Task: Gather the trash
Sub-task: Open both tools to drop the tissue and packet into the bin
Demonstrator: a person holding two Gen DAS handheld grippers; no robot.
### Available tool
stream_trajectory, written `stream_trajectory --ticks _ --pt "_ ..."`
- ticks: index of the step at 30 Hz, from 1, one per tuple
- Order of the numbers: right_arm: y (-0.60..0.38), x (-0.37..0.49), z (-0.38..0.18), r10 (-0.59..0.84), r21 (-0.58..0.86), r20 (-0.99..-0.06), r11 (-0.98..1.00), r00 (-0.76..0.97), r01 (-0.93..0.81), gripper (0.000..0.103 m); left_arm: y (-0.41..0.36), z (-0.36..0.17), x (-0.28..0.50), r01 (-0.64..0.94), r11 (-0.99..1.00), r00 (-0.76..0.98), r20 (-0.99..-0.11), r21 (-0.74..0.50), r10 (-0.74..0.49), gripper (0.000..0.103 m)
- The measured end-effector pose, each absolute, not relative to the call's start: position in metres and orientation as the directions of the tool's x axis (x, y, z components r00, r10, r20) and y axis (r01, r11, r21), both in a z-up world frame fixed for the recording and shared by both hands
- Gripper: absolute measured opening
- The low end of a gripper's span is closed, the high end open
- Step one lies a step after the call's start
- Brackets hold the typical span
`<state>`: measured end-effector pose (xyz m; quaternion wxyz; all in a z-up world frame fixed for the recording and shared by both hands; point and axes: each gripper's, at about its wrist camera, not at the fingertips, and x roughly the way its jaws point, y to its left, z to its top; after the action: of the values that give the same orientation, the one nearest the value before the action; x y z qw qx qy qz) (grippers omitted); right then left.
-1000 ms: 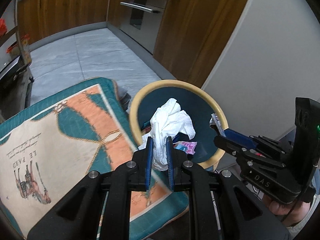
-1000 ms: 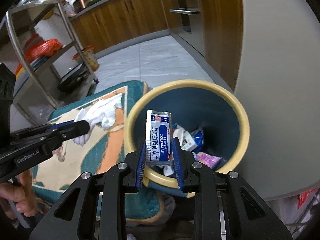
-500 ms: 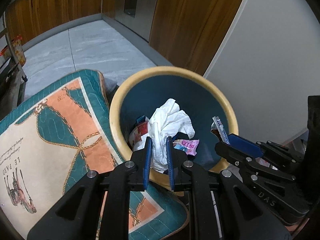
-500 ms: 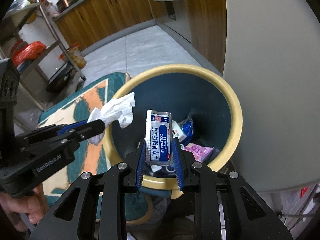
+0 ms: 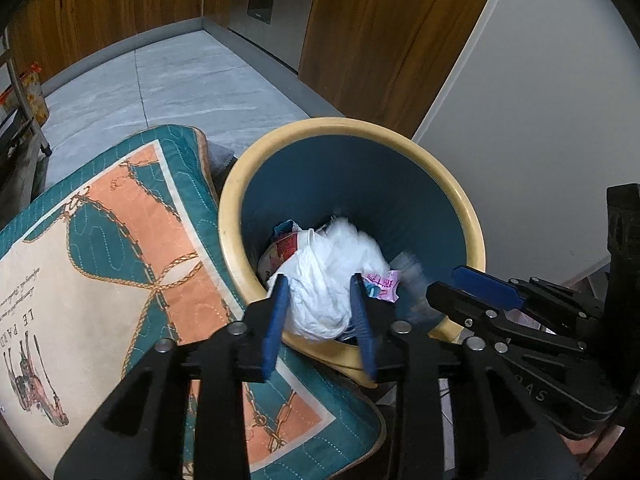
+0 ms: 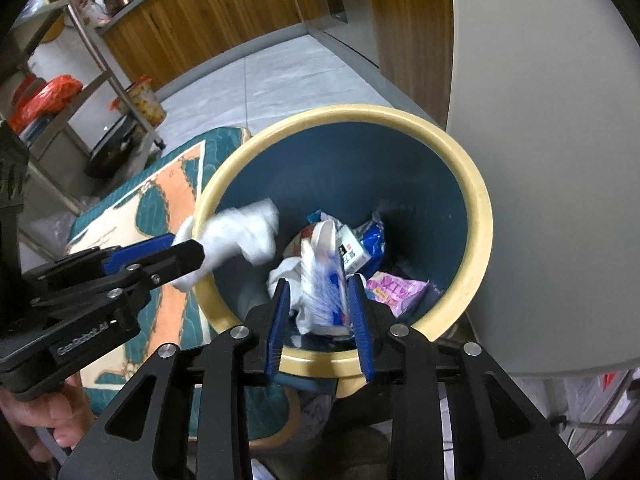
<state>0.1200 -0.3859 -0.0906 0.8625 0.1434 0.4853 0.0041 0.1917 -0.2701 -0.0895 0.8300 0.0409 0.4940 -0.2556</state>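
Observation:
A blue bin with a cream rim point(image 5: 474, 216) point(image 6: 482, 216) holds several wrappers. My left gripper point(image 5: 320, 292) is open over the bin's near edge. A crumpled white tissue point(image 5: 336, 280) is blurred between its open fingers and falling into the bin; it also shows in the right wrist view point(image 6: 236, 236). My right gripper point(image 6: 320, 300) is open over the bin. A blue-and-white sachet point(image 6: 324, 280) is blurred between its open fingers, dropping.
A teal and orange quilted cushion point(image 5: 100, 264) lies left of the bin. A white round table point(image 6: 552, 160) overhangs the bin on the right. Wooden cabinets point(image 5: 360, 32) and a metal shelf rack point(image 6: 80, 92) stand beyond the grey tiled floor.
Both grippers have opened. The tissue and the sachet have left the fingers and are falling into the bin. Both grippers have moved a little further over the bin.

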Motion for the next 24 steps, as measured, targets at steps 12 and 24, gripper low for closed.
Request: stream_trajectory --ticks 12,24 --pt "-0.386 0.106 -0.072 0.134 0.248 -0.816 0.96 0.562 0.131 0.045 -0.243 -0.074 0.187 0.445 0.876 0.418 -0.822 -0.185 -0.386 0.055" --pt "-0.384 0.08 -0.049 0.105 0.217 -0.783 0.97 0.613 0.111 0.051 -0.231 -0.035 0.163 0.462 0.878 0.507 -0.774 -0.129 -0.38 0.093"
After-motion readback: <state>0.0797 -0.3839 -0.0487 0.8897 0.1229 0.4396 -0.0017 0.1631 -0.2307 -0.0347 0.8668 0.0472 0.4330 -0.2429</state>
